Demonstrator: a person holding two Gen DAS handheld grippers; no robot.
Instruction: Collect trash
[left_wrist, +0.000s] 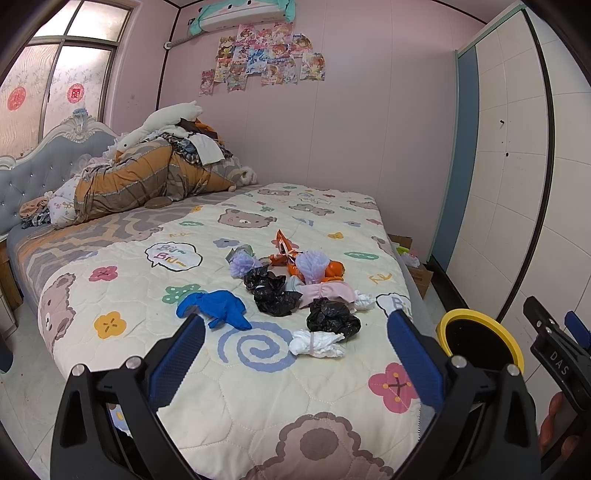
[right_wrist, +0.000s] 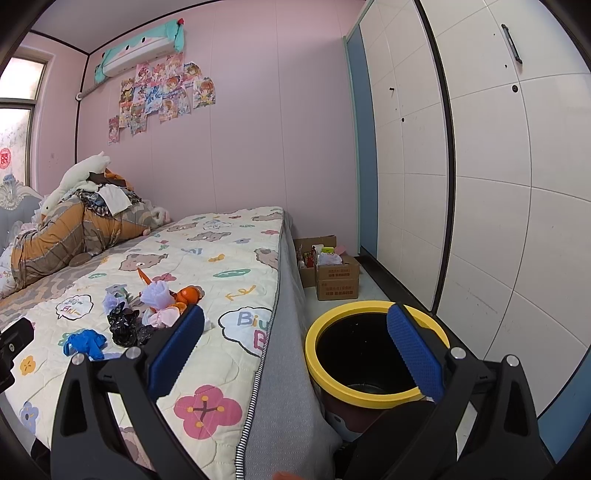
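Trash pile (left_wrist: 295, 288) heaped mid-quilt on bed (left_wrist: 229, 406): blue glove (left_wrist: 218, 306), black bags (left_wrist: 273, 291), white wad (left_wrist: 317, 343), orange wrapper (left_wrist: 284, 251); yellow-rimmed bin (right_wrist: 369, 354) on floor just beside bed edge, dark inside; left gripper (left_wrist: 295, 354) near pile, fingers wide, holding nothing; right gripper (right_wrist: 295, 354) above bin, fingers wide, holding nothing.

pink walls (left_wrist: 369, 110), white wardrobe (right_wrist: 498, 166), bed (left_wrist: 258, 387) with bear quilt, frosted window (left_wrist: 55, 74).
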